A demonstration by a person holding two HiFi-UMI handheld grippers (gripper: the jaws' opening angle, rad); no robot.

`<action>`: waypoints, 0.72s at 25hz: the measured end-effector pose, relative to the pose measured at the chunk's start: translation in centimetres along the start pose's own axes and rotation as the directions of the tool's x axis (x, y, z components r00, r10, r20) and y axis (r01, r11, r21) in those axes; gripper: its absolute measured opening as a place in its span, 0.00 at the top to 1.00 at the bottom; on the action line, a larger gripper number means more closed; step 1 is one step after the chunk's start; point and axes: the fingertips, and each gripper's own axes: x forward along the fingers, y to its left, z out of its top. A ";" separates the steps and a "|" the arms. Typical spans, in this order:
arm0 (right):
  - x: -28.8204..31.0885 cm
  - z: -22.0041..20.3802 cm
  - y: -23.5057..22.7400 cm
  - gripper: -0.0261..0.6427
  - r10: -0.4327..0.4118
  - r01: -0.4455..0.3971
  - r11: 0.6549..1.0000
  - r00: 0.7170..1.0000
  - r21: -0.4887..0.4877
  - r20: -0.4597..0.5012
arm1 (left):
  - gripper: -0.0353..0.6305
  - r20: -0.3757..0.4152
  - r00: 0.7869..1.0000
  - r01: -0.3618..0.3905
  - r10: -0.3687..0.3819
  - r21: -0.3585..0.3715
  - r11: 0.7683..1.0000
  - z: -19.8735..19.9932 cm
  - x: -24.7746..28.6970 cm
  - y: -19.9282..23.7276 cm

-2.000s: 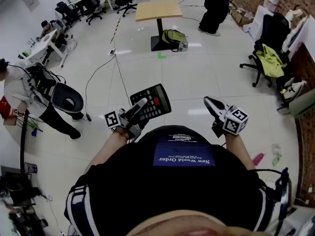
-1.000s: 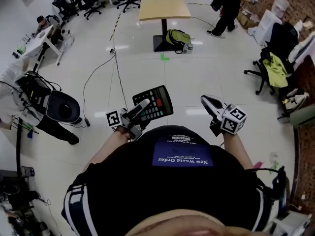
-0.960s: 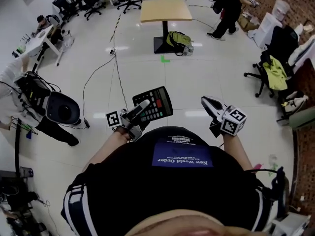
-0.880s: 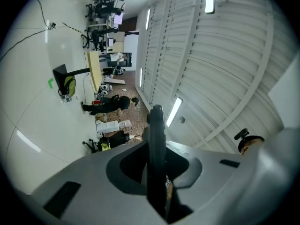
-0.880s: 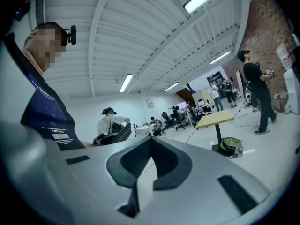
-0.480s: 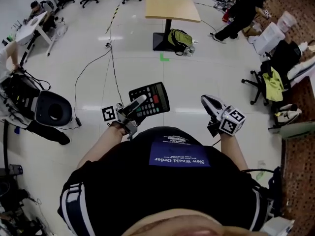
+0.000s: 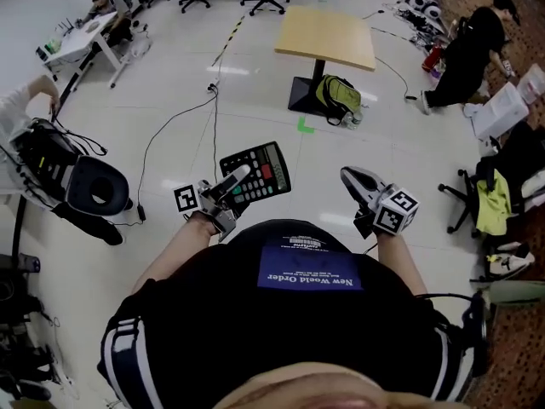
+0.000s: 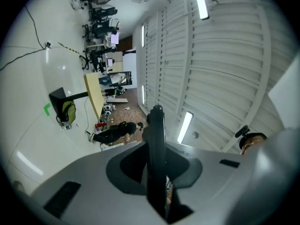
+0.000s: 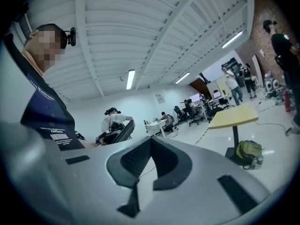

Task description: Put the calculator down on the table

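The left gripper (image 7: 233, 183) is clamped on the calculator (image 7: 258, 170) and holds it in the air in front of the person's chest, above the shiny floor (image 7: 170, 92). In the head view the keys face up, and the near corner of the calculator is covered by the upper jaw. In the left gripper view the calculator (image 8: 156, 139) shows only as a thin dark edge between the two jaws, so neither keys nor display can be seen there.

The right gripper (image 7: 352, 178) is held at about the same height, well apart from the calculator. In the right gripper view its jaws (image 9: 149, 146) are together at the tips, with nothing between them.

The table (image 7: 326, 37) with the light wooden top stands far ahead, well apart from both grippers. A green backpack (image 7: 338, 96) lies against its dark foot and hides a part of it. In the right gripper view the table (image 9: 234, 117) is at the right.

The person's dark shirt (image 7: 298, 331) fills the lower part of the head view. It covers the floor below, and both hands are mostly hidden behind the grippers and their marker cubes (image 7: 394, 212).
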 end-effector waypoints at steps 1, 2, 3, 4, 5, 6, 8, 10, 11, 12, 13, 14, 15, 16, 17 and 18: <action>-0.1 1.0 -1.3 0.98 0.021 -0.021 1.000 1.000 -0.017 -0.005 | 0.82 0.012 1.000 -0.002 0.002 0.005 1.000 0.2 1.5 0.3; -0.2 1.9 -2.6 0.98 0.038 -0.039 0.999 0.999 -0.032 -0.006 | 0.82 0.019 1.000 -0.005 0.005 0.012 1.000 0.3 3.0 0.6; -0.4 2.7 -4.0 0.98 0.053 -0.053 0.998 0.999 -0.039 -0.004 | 0.82 0.025 1.000 -0.009 0.008 0.019 1.000 0.5 4.6 1.0; -0.6 3.4 -5.5 0.98 0.064 -0.063 0.997 0.998 -0.040 0.001 | 0.82 0.030 0.999 -0.010 0.009 0.025 1.000 0.6 6.2 1.4; -0.8 4.0 -7.1 0.98 0.070 -0.070 0.997 0.998 -0.034 0.007 | 0.82 0.034 0.999 -0.008 0.007 0.029 1.000 0.7 7.8 1.7; -1.1 4.4 -8.6 0.98 0.072 -0.072 0.997 0.997 -0.025 0.011 | 0.82 0.034 0.999 -0.005 0.004 0.032 0.999 0.8 9.3 2.1; -1.3 5.0 -11.2 0.98 0.072 -0.072 0.997 0.997 -0.005 0.015 | 0.82 0.023 1.000 -0.004 0.004 0.036 0.999 1.0 11.8 2.6; -0.9 5.3 -12.9 0.98 0.075 -0.075 0.997 0.997 0.011 0.016 | 0.82 0.012 1.000 -0.015 0.015 0.035 0.999 1.6 13.4 3.3; -0.6 5.3 -13.6 0.98 0.077 -0.077 0.997 0.997 0.016 0.015 | 0.82 0.009 1.000 -0.022 0.022 0.033 0.999 2.1 13.9 3.8; -0.2 5.4 -14.3 0.98 0.075 -0.075 0.997 0.997 0.022 0.015 | 0.82 0.008 1.000 -0.028 0.028 0.030 0.999 2.7 14.3 4.4; 0.2 5.4 -15.1 0.98 0.070 -0.070 0.997 0.997 0.029 0.014 | 0.82 0.008 0.999 -0.032 0.032 0.024 0.999 3.4 14.7 5.1; 0.7 5.3 -15.9 0.98 0.062 -0.062 0.997 0.998 0.038 0.013 | 0.82 0.008 0.999 -0.034 0.033 0.017 0.999 4.1 15.0 5.8; 1.3 5.3 -16.7 0.98 0.053 -0.053 0.998 0.999 0.044 0.011 | 0.82 0.007 0.999 -0.032 0.032 0.007 0.999 4.9 15.4 6.5; 2.0 5.4 -17.5 0.98 0.045 -0.045 0.998 0.999 0.047 0.007 | 0.82 0.003 1.000 -0.028 0.028 -0.003 1.000 5.8 15.7 7.2; 2.9 5.6 -18.1 0.98 0.038 -0.038 0.998 0.999 0.044 0.002 | 0.82 -0.002 1.000 -0.021 0.021 -0.011 1.000 6.7 16.1 7.8; 3.8 6.0 -18.7 0.98 0.031 -0.031 0.999 1.000 0.035 -0.002 | 0.82 -0.008 1.000 -0.012 0.012 -0.017 1.000 7.8 16.5 8.5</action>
